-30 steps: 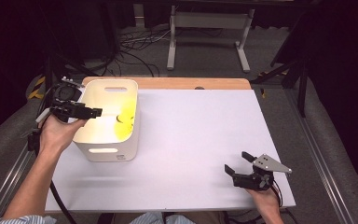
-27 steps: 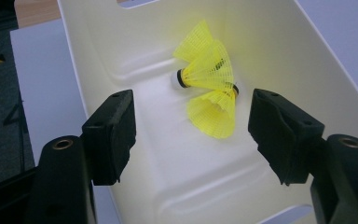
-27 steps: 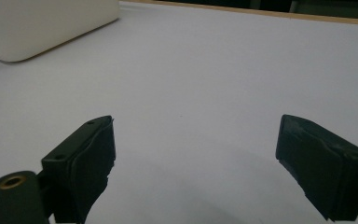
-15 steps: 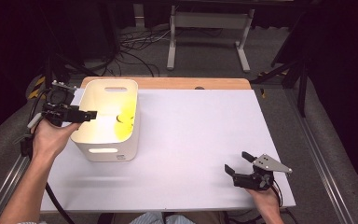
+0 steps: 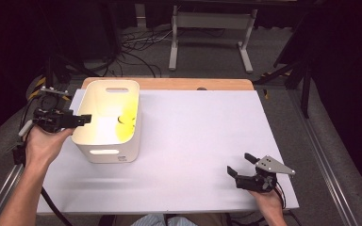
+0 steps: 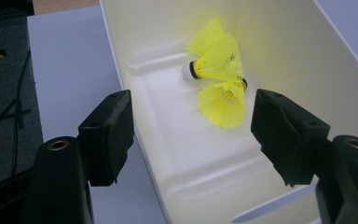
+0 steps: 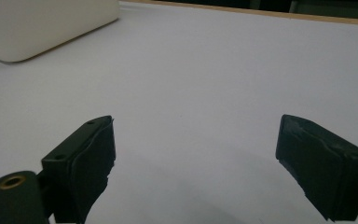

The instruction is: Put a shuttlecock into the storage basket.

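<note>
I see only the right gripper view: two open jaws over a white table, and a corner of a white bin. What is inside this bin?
Observer: Yellow shuttlecocks lie at the far end of the white bin, as the left gripper view shows.
Operator: Where is the left gripper?
Observer: The left gripper is at the bin's left rim, one jaw outside the wall and one inside.
Operator: Does it hold anything?
Observer: No, its jaws stand open and clear of the shuttlecocks.

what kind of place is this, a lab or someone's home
Most likely a lab or recording workspace: a white-topped table on dark floor, loose cables behind it, a metal stand, and a hand-held right gripper.
</note>
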The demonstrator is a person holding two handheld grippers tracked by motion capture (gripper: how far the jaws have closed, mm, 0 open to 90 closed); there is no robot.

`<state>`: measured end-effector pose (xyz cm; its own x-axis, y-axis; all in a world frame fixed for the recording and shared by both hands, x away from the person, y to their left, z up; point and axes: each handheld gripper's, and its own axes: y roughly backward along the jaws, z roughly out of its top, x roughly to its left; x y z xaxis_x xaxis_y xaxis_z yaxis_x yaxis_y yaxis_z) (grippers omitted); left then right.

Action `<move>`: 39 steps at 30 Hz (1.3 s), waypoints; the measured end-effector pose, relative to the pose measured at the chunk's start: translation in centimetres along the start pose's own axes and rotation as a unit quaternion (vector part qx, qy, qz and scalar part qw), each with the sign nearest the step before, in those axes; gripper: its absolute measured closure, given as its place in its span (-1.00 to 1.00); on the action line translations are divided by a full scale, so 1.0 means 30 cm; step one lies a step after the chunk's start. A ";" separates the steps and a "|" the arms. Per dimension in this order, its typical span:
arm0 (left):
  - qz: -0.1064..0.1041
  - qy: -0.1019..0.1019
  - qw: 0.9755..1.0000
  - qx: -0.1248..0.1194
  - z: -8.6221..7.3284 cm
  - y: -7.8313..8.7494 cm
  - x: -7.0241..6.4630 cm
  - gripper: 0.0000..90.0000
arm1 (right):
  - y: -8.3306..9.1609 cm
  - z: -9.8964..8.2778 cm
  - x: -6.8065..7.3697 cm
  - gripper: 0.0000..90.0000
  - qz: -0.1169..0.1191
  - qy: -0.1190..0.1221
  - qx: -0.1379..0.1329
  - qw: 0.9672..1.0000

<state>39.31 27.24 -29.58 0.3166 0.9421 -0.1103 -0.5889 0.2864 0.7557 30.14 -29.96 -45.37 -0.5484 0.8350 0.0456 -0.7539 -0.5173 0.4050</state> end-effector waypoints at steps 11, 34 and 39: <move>0.003 0.005 1.000 -0.008 -0.018 0.016 0.012 -0.32 | 0.001 0.000 0.000 -0.72 0.001 0.000 0.000 1.000; 0.002 0.012 1.000 -0.019 -0.079 0.041 0.029 -0.36 | -0.001 0.000 0.000 -0.72 0.001 0.000 0.001 1.000; 0.000 0.015 1.000 -0.023 -0.091 0.045 0.037 -0.36 | -0.001 0.000 0.000 -0.72 0.001 -0.001 0.001 1.000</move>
<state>36.85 29.13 -30.44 0.2945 0.9467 -0.1306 -0.6228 0.2938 0.7251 30.17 -29.95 -45.39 -0.5495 0.8341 0.0474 -0.7523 -0.5187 0.4061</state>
